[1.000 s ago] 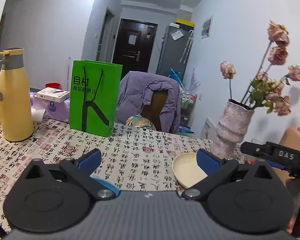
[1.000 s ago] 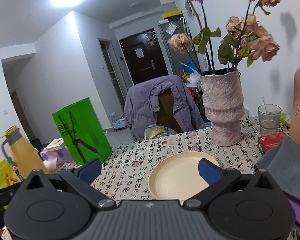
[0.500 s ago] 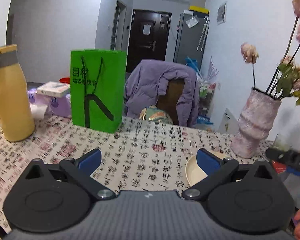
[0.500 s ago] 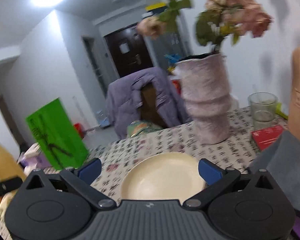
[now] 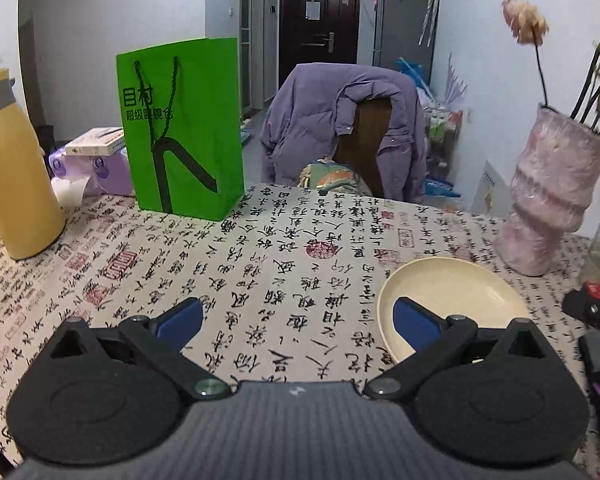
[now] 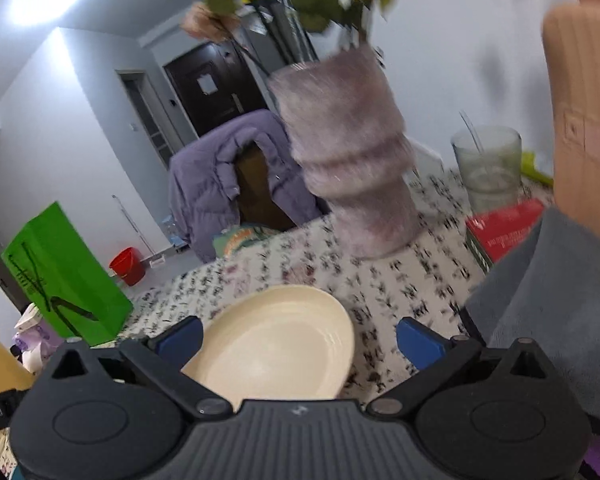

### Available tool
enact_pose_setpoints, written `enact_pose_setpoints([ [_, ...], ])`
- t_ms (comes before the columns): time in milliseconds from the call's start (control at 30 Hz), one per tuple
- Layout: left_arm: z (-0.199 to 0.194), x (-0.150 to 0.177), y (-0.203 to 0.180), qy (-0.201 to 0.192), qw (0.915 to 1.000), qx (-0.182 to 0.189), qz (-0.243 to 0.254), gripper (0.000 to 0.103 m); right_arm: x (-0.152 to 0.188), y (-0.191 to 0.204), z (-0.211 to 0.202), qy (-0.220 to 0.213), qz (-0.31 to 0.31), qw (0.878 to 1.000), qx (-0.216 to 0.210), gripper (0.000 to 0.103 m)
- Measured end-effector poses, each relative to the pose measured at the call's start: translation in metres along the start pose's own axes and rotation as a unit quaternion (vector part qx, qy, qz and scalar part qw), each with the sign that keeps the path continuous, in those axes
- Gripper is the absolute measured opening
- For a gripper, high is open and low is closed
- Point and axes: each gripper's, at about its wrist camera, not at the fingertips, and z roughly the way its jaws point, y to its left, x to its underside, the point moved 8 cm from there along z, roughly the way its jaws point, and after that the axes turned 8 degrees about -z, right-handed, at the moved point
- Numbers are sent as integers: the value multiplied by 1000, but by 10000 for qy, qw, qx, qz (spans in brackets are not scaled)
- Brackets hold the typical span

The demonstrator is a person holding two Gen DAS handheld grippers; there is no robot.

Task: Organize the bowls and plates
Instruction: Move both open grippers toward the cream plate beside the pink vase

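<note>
Both grippers had come closer to the plate [image 6: 276, 336] since a second before. It lay on the table [image 5: 260, 280], near the vase [image 5: 548, 196]. The right gripper [image 6: 298, 338] and the left gripper [image 5: 296, 320] were spread wide and empty. The plate looked stiff, smooth and perhaps slippery; its near rim seemed the best hold.

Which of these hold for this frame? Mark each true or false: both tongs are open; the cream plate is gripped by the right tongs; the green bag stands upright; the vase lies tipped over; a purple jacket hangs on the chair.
1. Both tongs are open. True: left tongs and right tongs are spread and empty.
2. The cream plate is gripped by the right tongs. False: it lies on the table, ungripped.
3. The green bag stands upright. True.
4. The vase lies tipped over. False: it stands upright.
5. A purple jacket hangs on the chair. True.
</note>
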Motion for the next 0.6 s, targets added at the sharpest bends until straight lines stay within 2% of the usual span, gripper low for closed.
enact_pose_setpoints([
  [67, 10, -1, -8, 21, 9999, -80, 94, 103, 3, -7, 6, 33, 22, 9999, 99, 103],
  [367, 56, 6, -39, 394, 9978, -201, 485, 103, 15, -3, 26, 65, -187, 9998, 20, 101],
  [600, 87, 15, -51, 529, 9953, -357, 723, 103, 25, 3, 39, -42, -651, 9975, 262, 89],
])
